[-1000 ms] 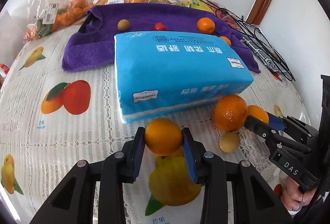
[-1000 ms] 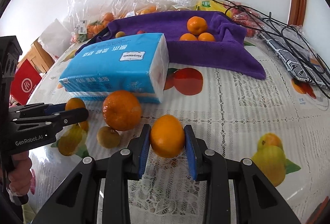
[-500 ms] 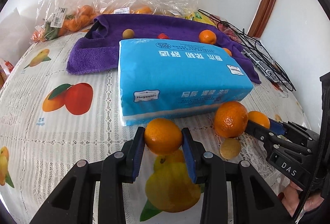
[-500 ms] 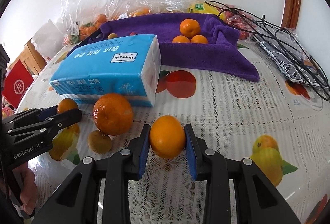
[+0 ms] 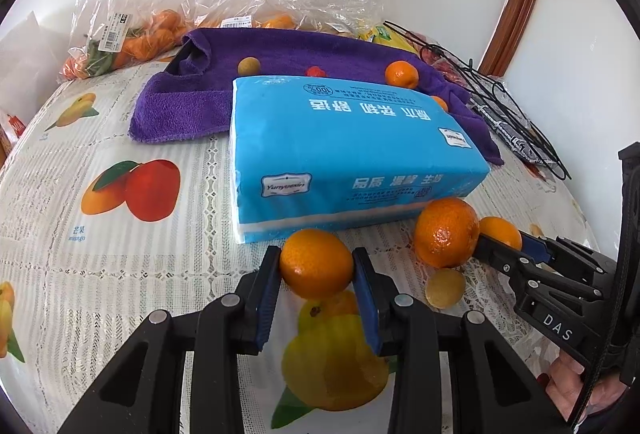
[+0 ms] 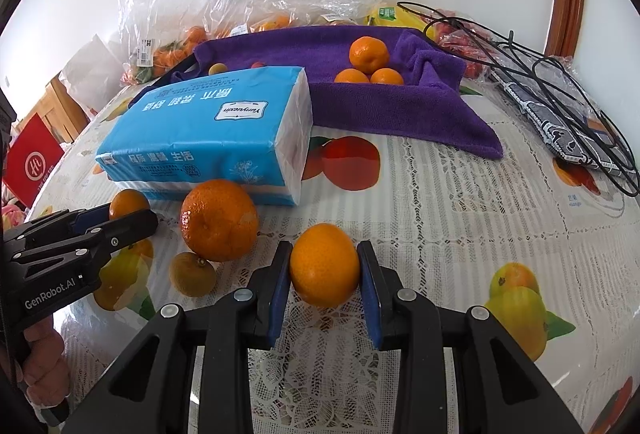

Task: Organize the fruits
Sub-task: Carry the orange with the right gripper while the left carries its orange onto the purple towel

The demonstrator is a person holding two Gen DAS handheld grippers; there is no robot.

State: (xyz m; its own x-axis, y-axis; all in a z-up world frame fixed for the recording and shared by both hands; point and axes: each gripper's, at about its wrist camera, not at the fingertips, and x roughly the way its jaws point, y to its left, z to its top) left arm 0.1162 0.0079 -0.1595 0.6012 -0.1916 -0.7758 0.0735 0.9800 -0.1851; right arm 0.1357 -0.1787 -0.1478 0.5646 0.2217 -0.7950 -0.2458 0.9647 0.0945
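Observation:
My left gripper [image 5: 316, 268] is shut on a small orange [image 5: 315, 262], held just over the tablecloth in front of the blue tissue pack [image 5: 340, 154]. My right gripper [image 6: 324, 270] is shut on another small orange [image 6: 324, 264]. Between the two lie a large orange [image 6: 218, 220] and a small yellowish fruit [image 6: 192, 273]. The right gripper [image 5: 516, 246] and its orange [image 5: 500, 232] show at the right of the left wrist view; the left gripper [image 6: 132, 218] with its orange [image 6: 128, 204] shows at the left of the right wrist view. A purple towel [image 6: 400, 110] at the back carries three oranges [image 6: 368, 54].
Plastic bags of fruit [image 5: 132, 42] line the back wall. Black cables and a patterned pouch [image 6: 560, 114] lie at the right. The towel also carries a yellowish fruit [image 5: 249, 66] and a red one [image 5: 316, 71]. A red box [image 6: 34, 162] stands beyond the table's left edge.
Both views have tilted a little, so the tissue pack and towel sit lower in frame. Both grippers stay shut on their oranges in about the same place.

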